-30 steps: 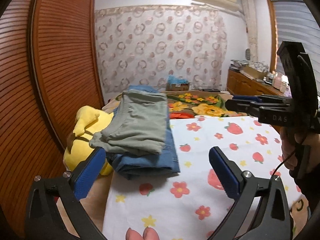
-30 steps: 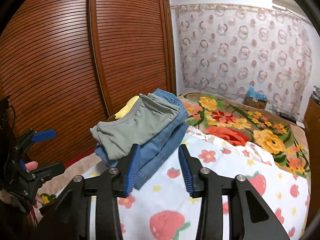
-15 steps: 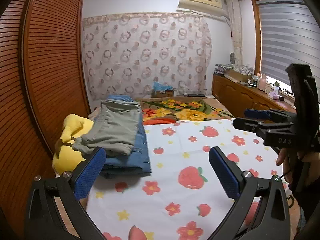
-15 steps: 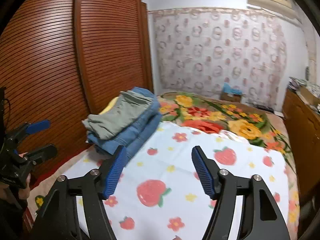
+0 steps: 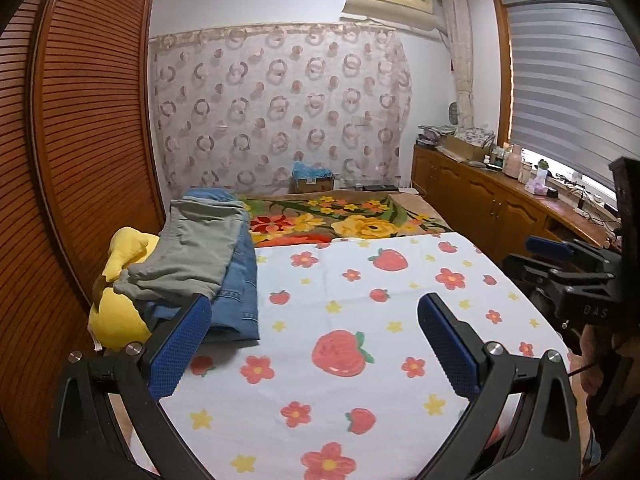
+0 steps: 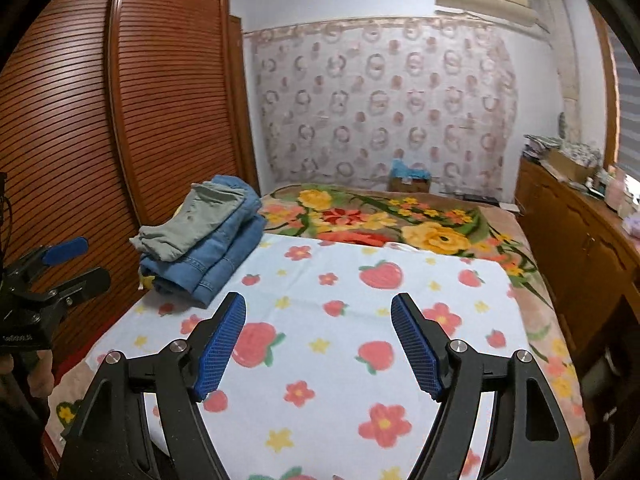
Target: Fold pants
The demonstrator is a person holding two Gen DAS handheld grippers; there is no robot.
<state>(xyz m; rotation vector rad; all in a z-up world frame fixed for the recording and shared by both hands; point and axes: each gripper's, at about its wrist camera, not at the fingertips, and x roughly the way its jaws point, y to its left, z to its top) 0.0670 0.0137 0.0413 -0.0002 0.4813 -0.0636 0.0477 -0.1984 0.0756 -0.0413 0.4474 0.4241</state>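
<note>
Folded grey-green pants lie on top of folded blue jeans at the left edge of the bed. My left gripper is open with nothing between its fingers, back from the stack over the strawberry sheet. My right gripper has its jaws opening, with nothing between them, and stands over the sheet to the right of the stack. Each gripper shows in the other's view: the right gripper at the right, the left gripper at the left.
A yellow plush toy lies under the stack's left side. A wooden slatted wardrobe runs along the left. A floral blanket covers the far bed, a cardboard box beyond it. A cluttered wooden counter lines the right wall.
Both grippers have drawn back from the folded stack, which now looks smaller and farther. The right gripper's jaws have widened from nearly closed beside the jeans to well apart.
</note>
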